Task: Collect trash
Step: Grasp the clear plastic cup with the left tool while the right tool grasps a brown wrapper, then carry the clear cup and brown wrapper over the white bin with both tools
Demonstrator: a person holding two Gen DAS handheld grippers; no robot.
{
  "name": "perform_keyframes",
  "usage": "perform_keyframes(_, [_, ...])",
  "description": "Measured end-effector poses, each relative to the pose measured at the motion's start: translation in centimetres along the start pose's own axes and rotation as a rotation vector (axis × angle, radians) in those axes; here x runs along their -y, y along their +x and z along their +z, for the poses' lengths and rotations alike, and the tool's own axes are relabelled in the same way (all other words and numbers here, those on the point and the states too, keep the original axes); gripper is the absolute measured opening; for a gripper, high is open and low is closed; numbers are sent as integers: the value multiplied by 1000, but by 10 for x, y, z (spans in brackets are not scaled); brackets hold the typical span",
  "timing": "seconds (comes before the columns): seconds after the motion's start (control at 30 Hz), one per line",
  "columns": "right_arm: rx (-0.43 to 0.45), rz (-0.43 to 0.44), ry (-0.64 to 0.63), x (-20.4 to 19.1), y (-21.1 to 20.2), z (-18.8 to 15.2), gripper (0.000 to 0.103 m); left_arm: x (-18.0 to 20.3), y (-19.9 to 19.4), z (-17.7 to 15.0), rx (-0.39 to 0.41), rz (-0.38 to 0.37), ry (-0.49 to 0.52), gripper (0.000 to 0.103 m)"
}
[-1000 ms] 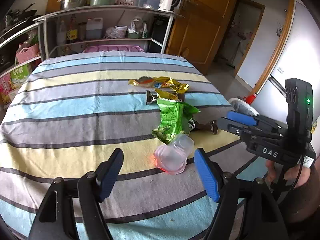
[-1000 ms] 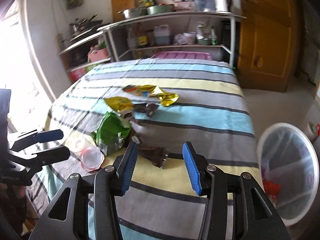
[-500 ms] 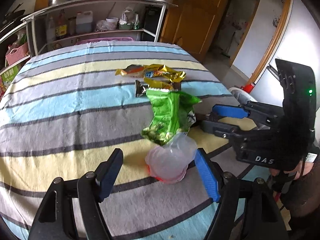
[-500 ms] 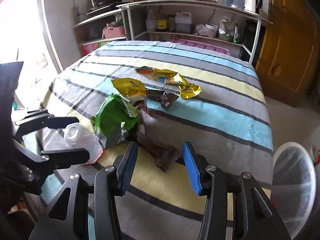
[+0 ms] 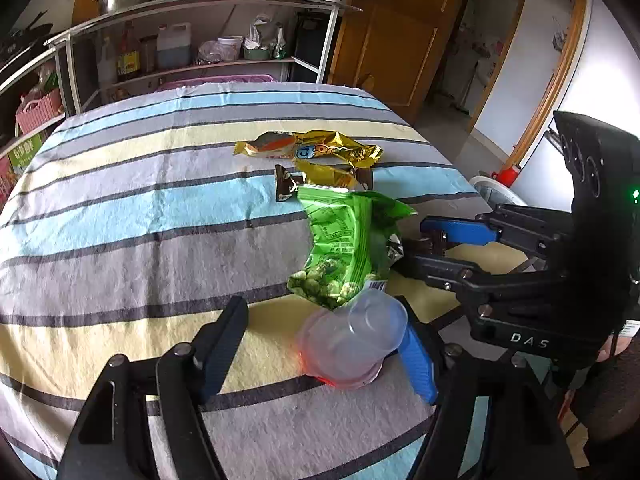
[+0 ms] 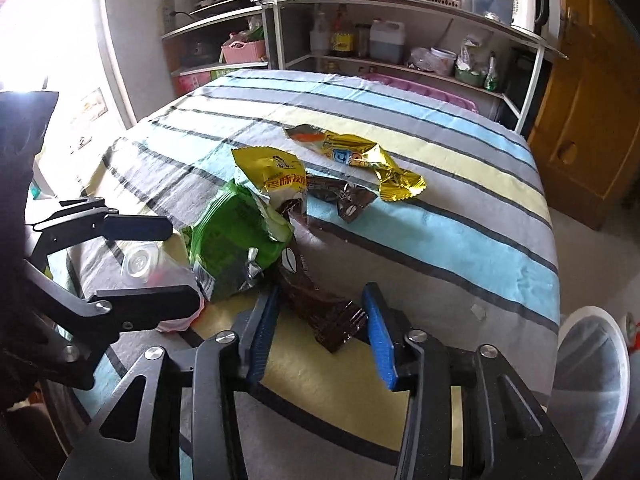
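Left gripper (image 5: 324, 352): jaws closing around the clear plastic cup (image 5: 352, 340), which lies on its side near the table's (image 5: 120, 216) front edge. The right pad looks to be at the cup's wall; the left pad stands clear, so no grip yet.
Right gripper (image 6: 320, 328): jaws closing with the dark brown wrapper (image 6: 324, 312) between the pads, neither pressing on it that I can see. It lies flat by the front edge, toward the right side.
Cup advice: it is thin and will likely crush or skid, so centre it first, then squeeze gently across the middle.
Wrapper advice: a flat film gives little to bite, so tip the pads down onto the cloth and pinch the raised near end.
Green bag (image 5: 344, 252): just behind both targets, touching the cup; lift straight up so it is not dragged.
Farther trash: yellow bag (image 6: 276, 176) and gold wrapper (image 6: 360, 160), mid-table.
Bin (image 6: 592, 380): off the right edge, below table level.
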State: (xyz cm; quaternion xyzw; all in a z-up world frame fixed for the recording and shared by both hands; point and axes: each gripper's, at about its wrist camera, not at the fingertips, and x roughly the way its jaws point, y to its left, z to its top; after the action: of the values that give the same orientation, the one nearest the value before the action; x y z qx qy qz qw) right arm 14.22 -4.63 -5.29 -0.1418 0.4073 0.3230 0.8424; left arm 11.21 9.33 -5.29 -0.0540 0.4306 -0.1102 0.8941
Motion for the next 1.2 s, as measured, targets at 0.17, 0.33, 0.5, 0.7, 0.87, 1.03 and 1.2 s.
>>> perform_keyframes(0.17, [-1, -6, -1, -1, -1, -1, 26, 2, 1, 0, 1, 10, 11, 56])
perform_keyframes(0.33, [1, -14, -9, -4, -3, -2, 24, 1, -1, 1, 2, 19, 11, 41])
perform_keyframes(0.5, [6, -13, 5, -3, -7, -6, 24, 1, -2, 1, 4, 15, 11, 35])
perform_keyframes(0.7, [44, -18, 60, 2, -19, -12, 24, 1, -4, 0, 9, 20, 10, 31])
perform_keyframes(0.87, [78, -26, 92, 6, -29, -15, 24, 4, -6, 0, 13, 24, 17, 31])
perform_keyframes(1.03, [100, -27, 127, 10, -38, -21, 24, 11, -14, 0, 27, 32, 37, 31])
perform_keyframes(1.2, [132, -27, 159, 14, -52, -27, 24, 23, -21, 6, 48, 25, 58, 31])
